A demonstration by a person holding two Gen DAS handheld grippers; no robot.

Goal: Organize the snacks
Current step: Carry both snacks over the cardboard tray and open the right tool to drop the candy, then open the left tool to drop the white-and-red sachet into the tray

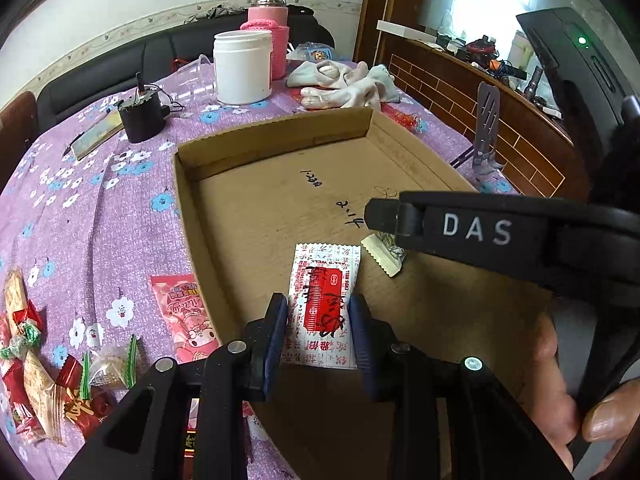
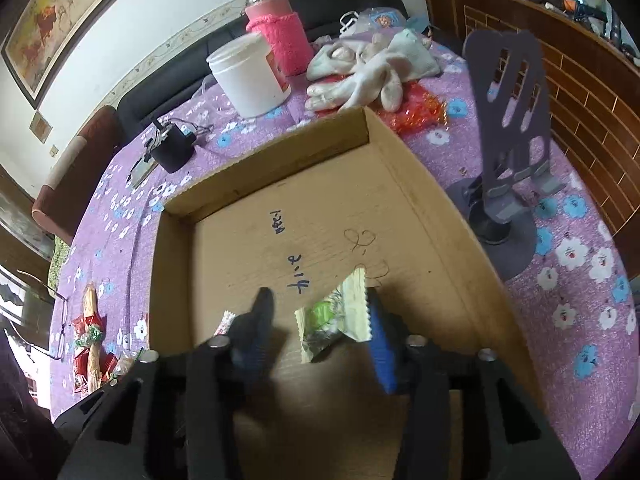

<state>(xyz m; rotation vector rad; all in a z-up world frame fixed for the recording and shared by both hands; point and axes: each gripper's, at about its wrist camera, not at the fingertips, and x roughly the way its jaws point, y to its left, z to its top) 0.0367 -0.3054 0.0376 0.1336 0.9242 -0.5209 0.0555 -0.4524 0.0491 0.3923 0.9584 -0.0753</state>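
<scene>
At the lower left of the left wrist view, loose snacks [image 1: 36,372] wait on the counter [image 1: 100,208] — most sorting is left. At centre, the left gripper [image 1: 320,336] clenches a red-and-white packet [image 1: 324,304] over the cardboard tray [image 1: 240,216]. The right gripper [image 2: 320,320] is released — its green candy [image 2: 336,316] sits between the fingers, partly hidden.

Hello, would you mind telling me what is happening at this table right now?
A person is sorting snacks into a cardboard tray with two handheld grippers. The left gripper is shut on a red-and-white packet just above the tray floor. The right gripper stands open around a green-and-cream candy. More sweets wait on the purple floral tablecloth.
</scene>
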